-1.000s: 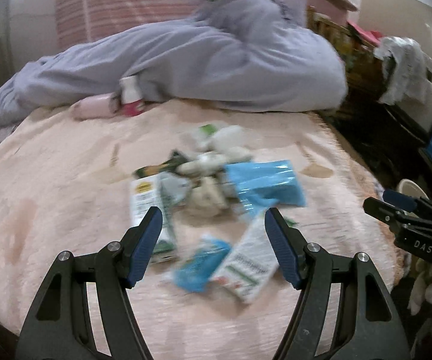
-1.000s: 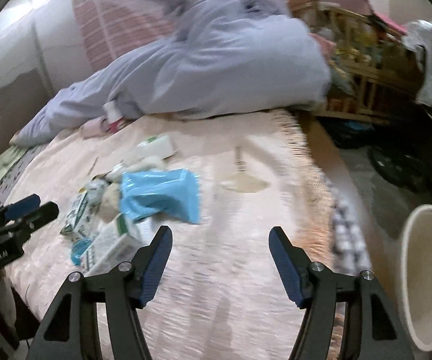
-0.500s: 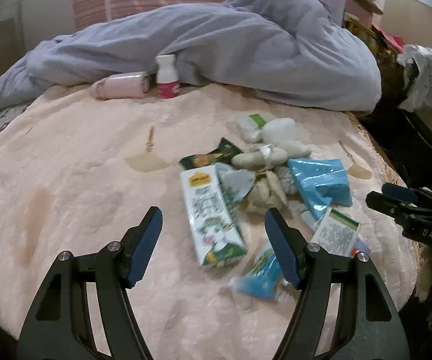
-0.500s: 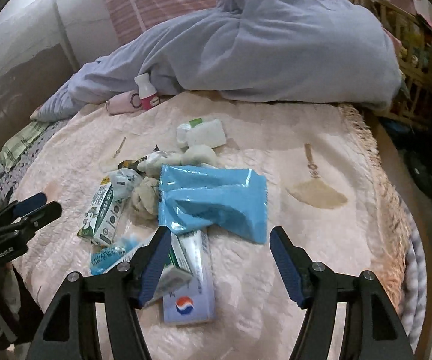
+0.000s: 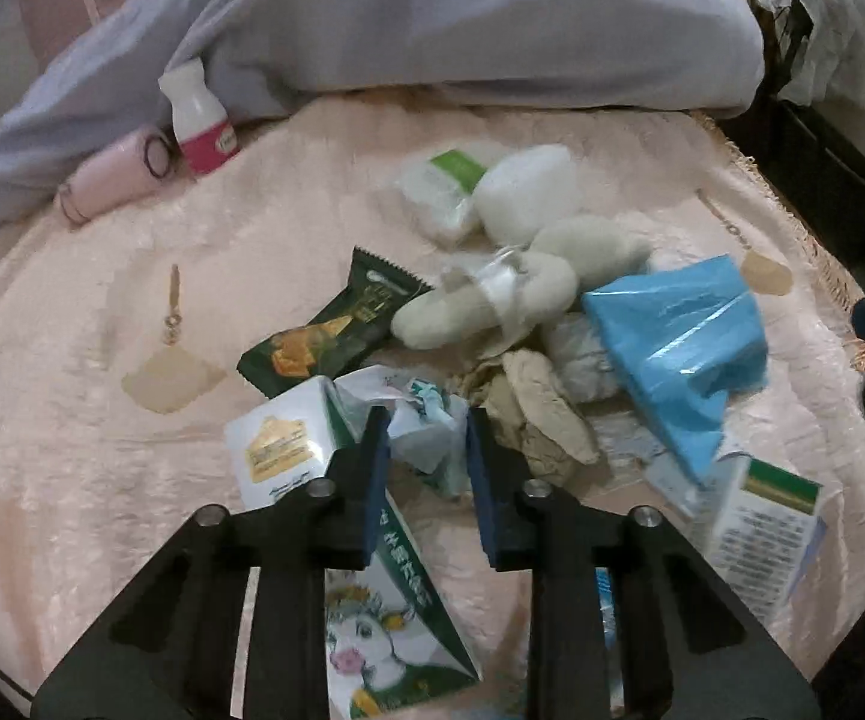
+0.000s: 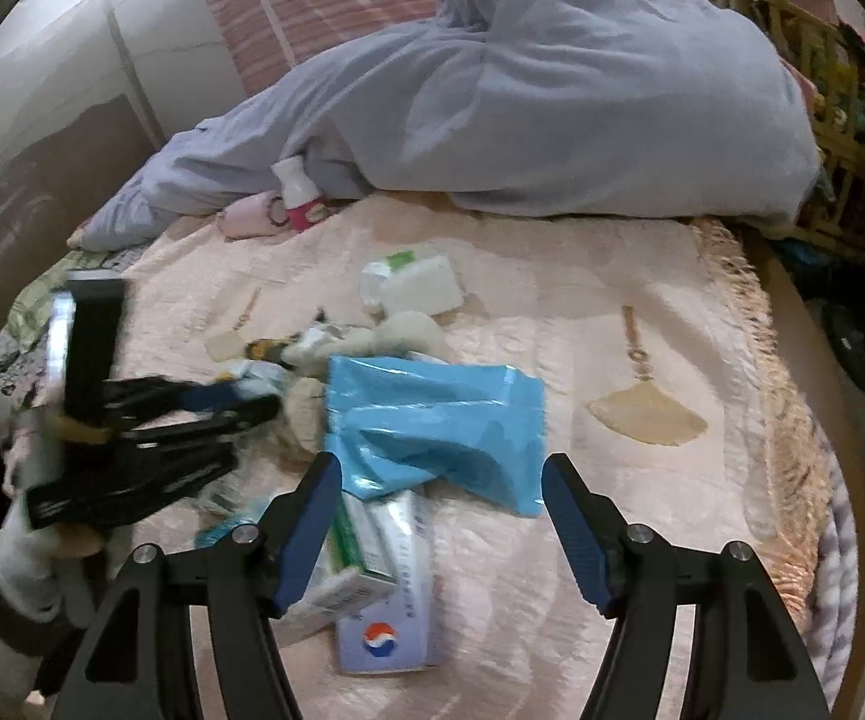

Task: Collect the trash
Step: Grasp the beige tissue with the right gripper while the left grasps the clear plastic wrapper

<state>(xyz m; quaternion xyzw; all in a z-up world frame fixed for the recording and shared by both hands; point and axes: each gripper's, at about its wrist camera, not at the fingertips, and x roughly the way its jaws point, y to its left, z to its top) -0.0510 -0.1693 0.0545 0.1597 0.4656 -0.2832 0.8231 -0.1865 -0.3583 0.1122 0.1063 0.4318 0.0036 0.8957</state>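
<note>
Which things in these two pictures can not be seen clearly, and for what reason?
- Left wrist view: the milk carton is partly hidden behind the left gripper, whose jaws are closing on a crumpled wrapper.
- Right wrist view: the left gripper is blurred; its hold cannot be read there.
- Right wrist view: the green box lies partly under the blue bag and behind the right gripper.

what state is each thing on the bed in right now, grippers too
left gripper: jaws closing on crumpled white wrapper
right gripper: open, empty, above blue bag
blue bag: crumpled, lying flat
milk carton: lying on its side
pink-capped bottle: upright
pink tube: lying down
</note>
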